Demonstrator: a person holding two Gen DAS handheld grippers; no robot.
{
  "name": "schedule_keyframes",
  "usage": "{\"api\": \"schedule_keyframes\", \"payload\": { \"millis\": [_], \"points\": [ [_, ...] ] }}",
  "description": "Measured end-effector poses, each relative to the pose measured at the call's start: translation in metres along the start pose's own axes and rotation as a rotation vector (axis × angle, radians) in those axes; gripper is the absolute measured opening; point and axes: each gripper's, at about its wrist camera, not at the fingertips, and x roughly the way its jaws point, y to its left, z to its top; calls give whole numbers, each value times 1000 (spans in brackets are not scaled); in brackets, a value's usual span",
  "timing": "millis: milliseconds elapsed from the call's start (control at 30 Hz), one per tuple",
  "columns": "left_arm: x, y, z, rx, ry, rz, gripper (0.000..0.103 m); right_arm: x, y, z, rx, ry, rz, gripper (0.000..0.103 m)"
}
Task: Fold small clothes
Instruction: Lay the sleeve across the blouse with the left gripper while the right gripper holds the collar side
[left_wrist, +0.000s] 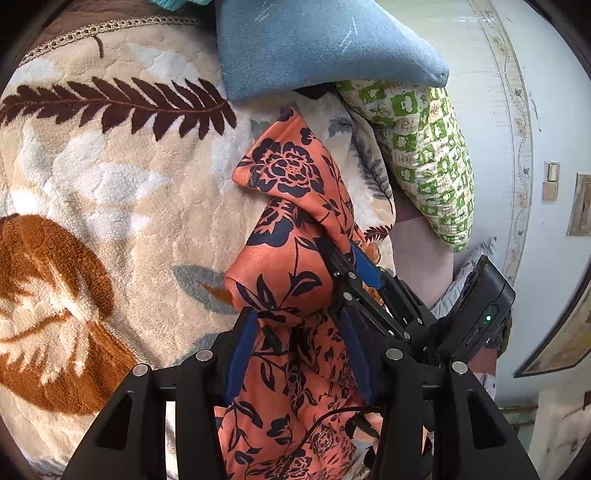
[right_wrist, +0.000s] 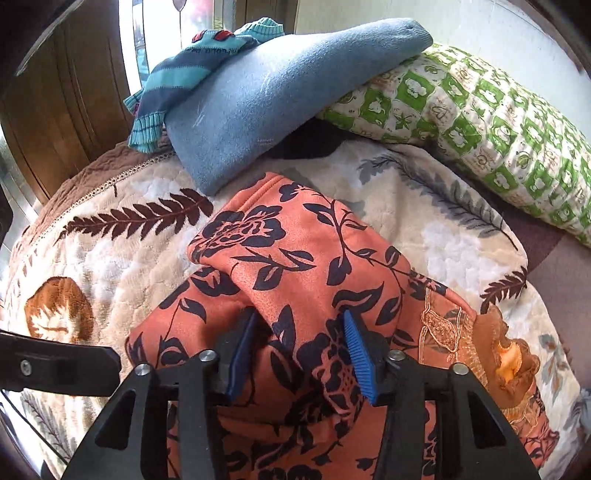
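A fold is underway: the orange garment is straddled by the parted left gripper and right gripper, neither clamped. Next, pressing flat toward twelve o'clock is probably needed.

Pale wall, wooden door, bright window

Soft, even daylight fills both wrist views, bright without harsh glare, and a window at the top left of the right wrist view is washed out to near white. Shadows are faint and sit only under the folds of cloth. Both pictures are sharp at the centre, but the fisheye lens bends straight lines near the edges and leaves dark, curved corners around each frame.
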Motion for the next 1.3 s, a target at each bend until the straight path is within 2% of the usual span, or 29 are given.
{"api": "schedule_keyframes", "payload": {
  "millis": [100,200,367,433,500,533,667,733,833,900,967,1000,1033,1067,1167,1233,1300],
  "points": [
    [-5,-2,-2,-5,-14,-11,47,-19,-24,-8,136,-80,46,15],
    [-3,-13,-7,16,-17,-11,47,-43,-67,-33,364,-155,120,14],
    [23,-42,-22,53,21,-20,48,-72,-146,-122,764,-235,236,11],
    [38,-57,-30,89,41,-10,49,-73,-170,-158,875,-226,228,11],
    [49,-70,-40,132,35,28,50,-71,-186,-180,912,-195,212,11],
    [54,-75,-43,150,30,44,51,-71,-192,-186,924,-192,215,15],
    [69,-76,-43,141,32,107,52,-68,-198,-187,910,-187,254,18],
    [74,-73,-41,108,42,113,52,-64,-190,-178,849,-171,253,33],
    [80,-69,-36,78,34,138,52,-63,-173,-166,717,-164,198,38],
    [85,-67,-33,54,38,140,52,-62,-162,-154,618,-163,132,39],
    [91,-64,-30,28,46,156,48,-65,-155,-144,529,-182,64,39],
    [93,-64,-29,14,51,149,33,-68,-154,-139,495,-200,43,35],
    [94,-66,-28,8,52,143,21,-73,-156,-136,488,-226,62,14],
    [93,-69,-28,10,45,143,12,-79,-163,-134,514,-248,87,4],
    [80,-84,-35,50,-3,132,12,-120,-201,-144,728,-377,203,5],
    [75,-89,-44,77,-8,124,13,-137,-232,-187,938,-459,281,5],
    [82,-88,-51,95,9,138,16,-140,-258,-237,1136,-478,327,7]
  ]
}}
